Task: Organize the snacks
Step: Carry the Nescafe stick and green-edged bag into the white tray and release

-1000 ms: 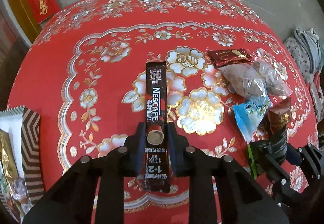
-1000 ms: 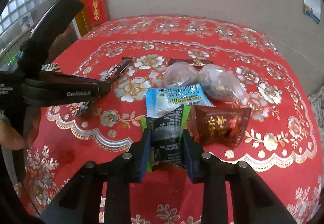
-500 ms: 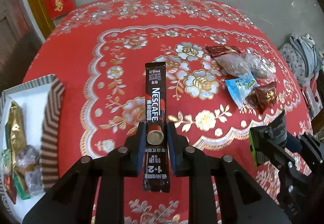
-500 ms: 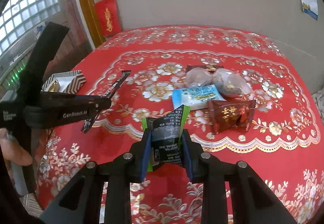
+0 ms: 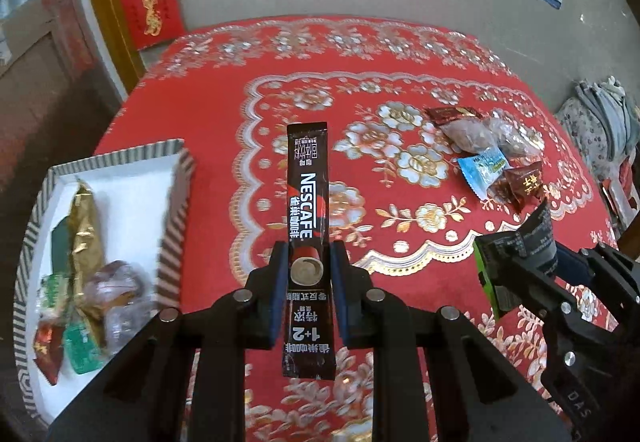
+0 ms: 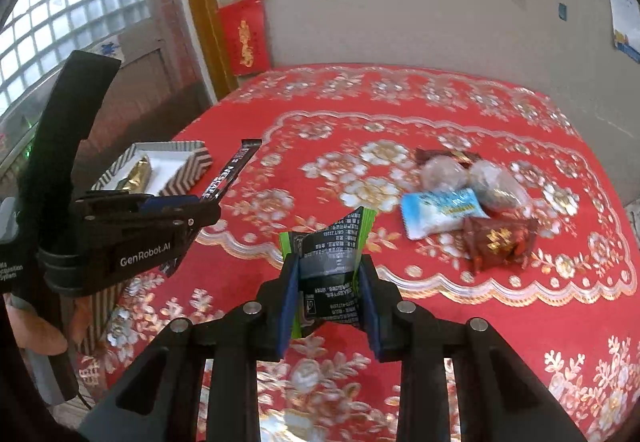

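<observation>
My left gripper (image 5: 306, 270) is shut on a long black Nescafe coffee stick (image 5: 307, 198), held above the red tablecloth just right of a striped white tray (image 5: 176, 178). The tray holds several wrapped snacks, among them a gold packet (image 5: 82, 230). My right gripper (image 6: 330, 282) is shut on a black and green snack packet (image 6: 330, 254), lifted above the cloth. It also shows in the left wrist view (image 5: 516, 262). A blue-white candy (image 6: 438, 212), a dark red packet (image 6: 498, 244) and two clear bags (image 6: 494, 184) lie on the table at the right.
The round table has a red floral cloth (image 5: 360, 114). A wall stands behind it, and red hangings (image 6: 244, 38) and a wooden frame at the back left. A pile of grey cloth (image 5: 600, 118) lies off the table's right side.
Both grippers have pulled back and up from the snack pile with their packets. The left one has swung left, so the striped tray has come well into view.
</observation>
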The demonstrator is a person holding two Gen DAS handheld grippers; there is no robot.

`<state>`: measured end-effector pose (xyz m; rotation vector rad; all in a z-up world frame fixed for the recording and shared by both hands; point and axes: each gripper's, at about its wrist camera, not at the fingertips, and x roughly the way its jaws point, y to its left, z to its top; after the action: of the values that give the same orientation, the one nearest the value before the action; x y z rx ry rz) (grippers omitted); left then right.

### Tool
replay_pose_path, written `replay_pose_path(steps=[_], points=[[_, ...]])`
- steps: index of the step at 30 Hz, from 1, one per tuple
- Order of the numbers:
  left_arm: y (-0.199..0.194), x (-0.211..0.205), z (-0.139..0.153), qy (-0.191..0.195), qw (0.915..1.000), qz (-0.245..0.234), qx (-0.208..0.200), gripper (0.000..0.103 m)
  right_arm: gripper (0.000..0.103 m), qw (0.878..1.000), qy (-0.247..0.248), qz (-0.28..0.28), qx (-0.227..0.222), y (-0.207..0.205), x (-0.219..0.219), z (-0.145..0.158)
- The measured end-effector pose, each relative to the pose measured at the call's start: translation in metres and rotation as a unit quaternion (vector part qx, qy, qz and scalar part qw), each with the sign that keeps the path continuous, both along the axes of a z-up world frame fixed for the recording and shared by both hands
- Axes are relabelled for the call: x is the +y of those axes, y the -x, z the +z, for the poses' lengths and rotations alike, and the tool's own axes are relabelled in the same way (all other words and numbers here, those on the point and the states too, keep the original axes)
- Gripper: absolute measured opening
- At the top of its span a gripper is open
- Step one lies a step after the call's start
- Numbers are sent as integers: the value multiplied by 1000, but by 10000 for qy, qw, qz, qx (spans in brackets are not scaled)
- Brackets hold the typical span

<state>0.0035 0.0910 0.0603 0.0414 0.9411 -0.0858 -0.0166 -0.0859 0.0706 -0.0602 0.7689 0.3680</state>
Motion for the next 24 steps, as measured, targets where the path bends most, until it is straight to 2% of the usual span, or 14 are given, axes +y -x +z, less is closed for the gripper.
replay_pose_path(steps=[24], points=[[40, 107, 22, 180, 9959, 798, -391, 18, 29, 9960, 119, 861, -189, 8, 112, 22]])
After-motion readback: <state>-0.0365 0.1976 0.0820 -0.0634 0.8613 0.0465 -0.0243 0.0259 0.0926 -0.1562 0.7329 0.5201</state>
